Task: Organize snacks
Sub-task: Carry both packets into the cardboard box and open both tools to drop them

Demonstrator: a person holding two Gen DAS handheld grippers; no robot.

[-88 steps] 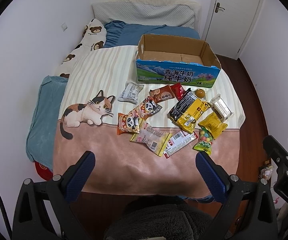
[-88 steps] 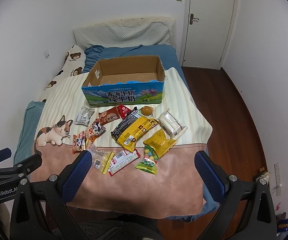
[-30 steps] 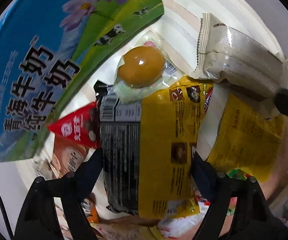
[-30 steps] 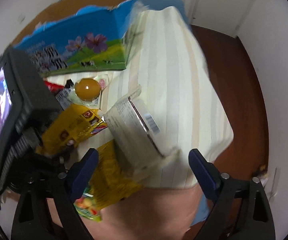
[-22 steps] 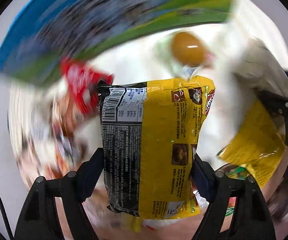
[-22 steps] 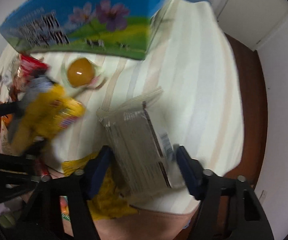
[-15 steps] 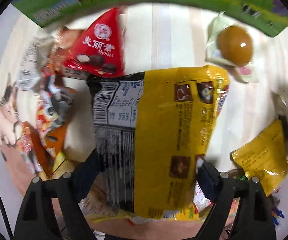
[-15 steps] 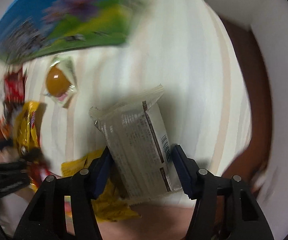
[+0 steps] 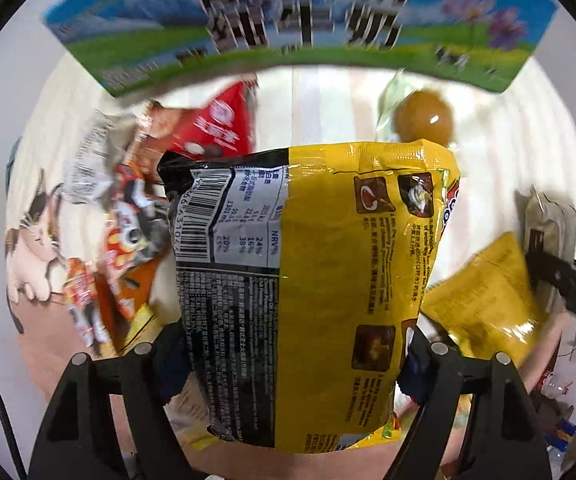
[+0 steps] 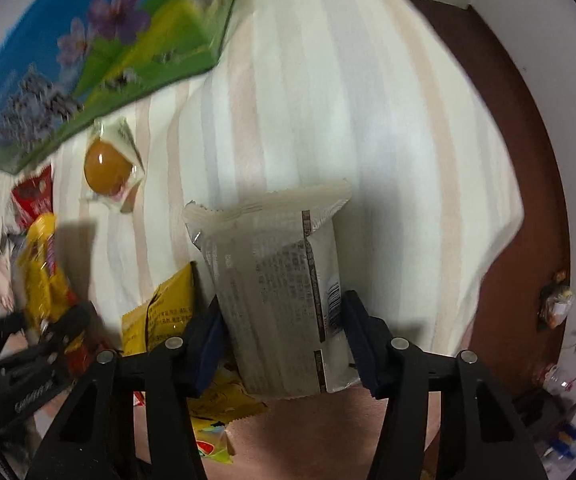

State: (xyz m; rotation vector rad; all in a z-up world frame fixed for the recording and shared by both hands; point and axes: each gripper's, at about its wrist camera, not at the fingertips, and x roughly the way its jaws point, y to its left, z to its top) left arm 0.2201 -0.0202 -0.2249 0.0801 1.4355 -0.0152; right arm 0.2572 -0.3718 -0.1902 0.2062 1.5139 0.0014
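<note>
My left gripper (image 9: pixel 291 354) is shut on a large yellow-and-black snack bag (image 9: pixel 307 280) and holds it above the bed, facing the blue-and-green milk carton box (image 9: pixel 288 20). My right gripper (image 10: pixel 282 344) is shut on a pale white wrapped snack pack (image 10: pixel 284 296), held over the striped blanket (image 10: pixel 347 100). The box also shows at the upper left of the right wrist view (image 10: pixel 68 72). A wrapped brown egg (image 9: pixel 421 120) lies in front of the box, also seen in the right wrist view (image 10: pixel 108 166). The left gripper with its bag shows at the left of the right wrist view (image 10: pixel 44 280).
A red triangular packet (image 9: pixel 216 128), panda-print and orange packets (image 9: pixel 128 232) lie at the left on the cat-print blanket. A small yellow packet (image 9: pixel 487 292) lies at the right, also under my right gripper (image 10: pixel 164 308). The bed edge drops to a wooden floor (image 10: pixel 527 200) on the right.
Both grippers went from open above the bed to shut on their packs. In the last half second the left bag rose nearer the box; the right pack lifted and turned upright.
</note>
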